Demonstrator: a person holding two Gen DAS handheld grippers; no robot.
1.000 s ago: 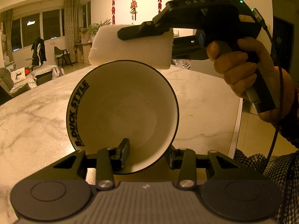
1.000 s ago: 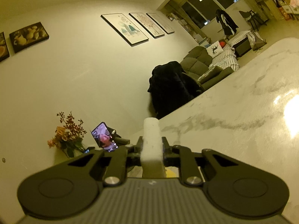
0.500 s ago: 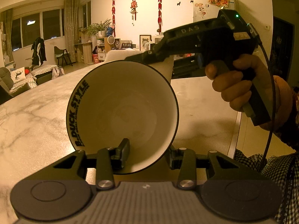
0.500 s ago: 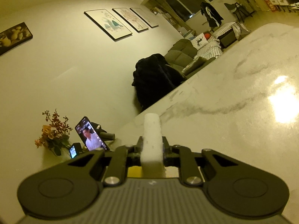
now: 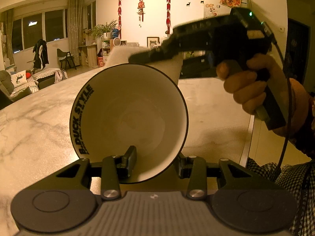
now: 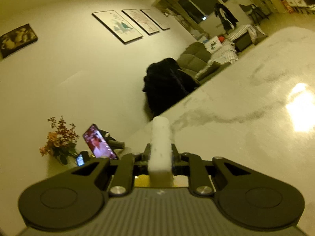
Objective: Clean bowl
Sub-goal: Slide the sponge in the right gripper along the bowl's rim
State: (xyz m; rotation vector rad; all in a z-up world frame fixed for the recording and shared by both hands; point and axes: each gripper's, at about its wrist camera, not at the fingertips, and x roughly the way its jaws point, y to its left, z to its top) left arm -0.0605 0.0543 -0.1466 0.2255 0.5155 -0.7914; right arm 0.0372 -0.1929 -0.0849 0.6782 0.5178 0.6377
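Observation:
A white bowl (image 5: 130, 118) with a dark rim and black "B.DUCK STYLE" lettering is tipped on edge, its inside facing the left wrist camera. My left gripper (image 5: 155, 163) is shut on its lower rim, one finger inside and one outside. Behind the bowl's top rim a white sponge (image 5: 126, 56) shows, clamped by my right gripper (image 5: 149, 56), which a hand (image 5: 246, 90) holds from the right. In the right wrist view the sponge (image 6: 159, 145) stands upright between the shut fingers of the right gripper (image 6: 160, 155).
The marble table (image 5: 35, 122) spreads to the left and behind the bowl; its right edge (image 5: 249, 137) runs close by the hand. A phone on a stand (image 6: 99, 142) and a vase of flowers (image 6: 59, 139) sit at the table's far end. A checked sleeve (image 5: 295, 181) lies at lower right.
The right gripper with the sponge dipped behind the bowl's top rim and has come up slightly again. The bowl and left gripper have stayed still.

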